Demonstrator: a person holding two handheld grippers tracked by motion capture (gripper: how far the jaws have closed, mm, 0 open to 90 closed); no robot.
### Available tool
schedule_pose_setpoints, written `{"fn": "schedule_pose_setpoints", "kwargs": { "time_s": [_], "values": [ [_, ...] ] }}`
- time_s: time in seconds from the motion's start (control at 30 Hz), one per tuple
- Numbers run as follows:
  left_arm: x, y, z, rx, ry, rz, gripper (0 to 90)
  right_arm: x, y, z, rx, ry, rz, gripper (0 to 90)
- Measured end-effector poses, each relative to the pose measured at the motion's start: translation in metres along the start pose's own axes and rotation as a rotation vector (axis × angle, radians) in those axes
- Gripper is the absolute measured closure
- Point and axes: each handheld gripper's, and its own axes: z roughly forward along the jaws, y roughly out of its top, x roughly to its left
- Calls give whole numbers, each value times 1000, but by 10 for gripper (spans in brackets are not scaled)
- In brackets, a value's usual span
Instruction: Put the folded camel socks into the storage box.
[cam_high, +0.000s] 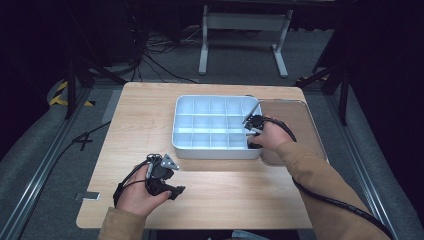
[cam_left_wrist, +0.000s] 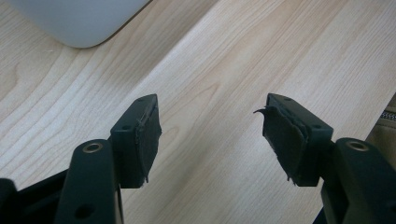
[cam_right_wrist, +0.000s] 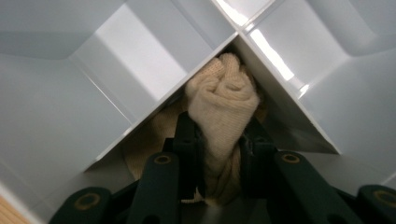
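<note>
Close around the cream sock (cam_right_wrist: 223, 105), white divider walls (cam_right_wrist: 154, 100) (tray (cam_high: 185, 145) corner).

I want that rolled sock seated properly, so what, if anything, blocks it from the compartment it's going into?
Nothing visible does. The right gripper holds the cream rolled sock between its jaws, already down inside a compartment of the white divided tray, its tip close against the corner where two dividers meet.
</note>
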Motion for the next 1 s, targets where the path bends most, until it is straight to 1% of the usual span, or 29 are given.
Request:
{"fn": "schedule_pose_setpoints", "kwargs": {
  "time_s": [0.03, 0.1, 0.13, 0.17, 0.2, 0.23, 0.27, 0.33, 0.37, 0.43, 0.5, 0.63, 0.67, 0.7, 0.73, 0.77, 0.83, 0.9, 1.0],
  "values": [
    [0, 0, 0, 2, -3, 0, 374, 0, 0, 0, -5, -6, -2, 697],
    [1, 0, 0, -2, -8, 5, 374, 1, -1, -1, -15, 3, 2, 641],
    [1, 0, -1, 1, -2, 7, 374, 2, -1, -3, -17, 11, 16, 610],
    [1, 0, -1, 4, -5, 1, 374, 2, -2, -5, -29, 15, 19, 607],
    [1, 0, -2, 0, -3, 5, 374, 2, -2, -7, -39, 14, 22, 603],
    [2, 0, -2, -4, -3, 4, 375, 2, -4, -12, -57, 11, 20, 604],
    [2, 0, -3, -3, -9, 5, 375, 2, -5, -17, -82, 15, 30, 596],
    [2, 0, -3, 6, -9, 8, 377, 1, -8, -25, -116, 14, 34, 567],
    [2, 0, -3, -1, -4, 8, 377, 2, -11, -31, -142, 22, 33, 564],
    [1, 0, -3, -8, 3, 7, 378, 4, -14, -38, -168, 22, 26, 565],
    [0, 0, -4, -10, -1, 2, 379, 6, -18, -47, -211, 23, 19, 570],
    [1, 0, -4, -13, -1, 2, 380, 10, -25, -61, -294, 48, 16, 571],
    [1, 0, -4, -14, 0, 2, 380, 11, -27, -64, -313, 47, 17, 571],
    [1, 0, -4, -14, 0, 2, 380, 11, -27, -64, -313, 47, 17, 571],
    [1, 0, -5, -10, 0, 3, 380, 12, -32, -70, -354, 50, 7, 570],
    [1, 0, -5, -10, 0, 3, 381, 12, -32, -70, -354, 50, 7, 570],
    [1, 0, -5, -15, 1, 3, 381, 14, -38, -76, -397, 62, 0, 569],
    [1, 0, -5, -17, -4, -1, 381, 15, -44, -81, -435, 70, -17, 569],
    [4, 0, -7, -19, -9, -3, 384, 16, -55, -88, -477, 82, -28, 569]
  ]
}}
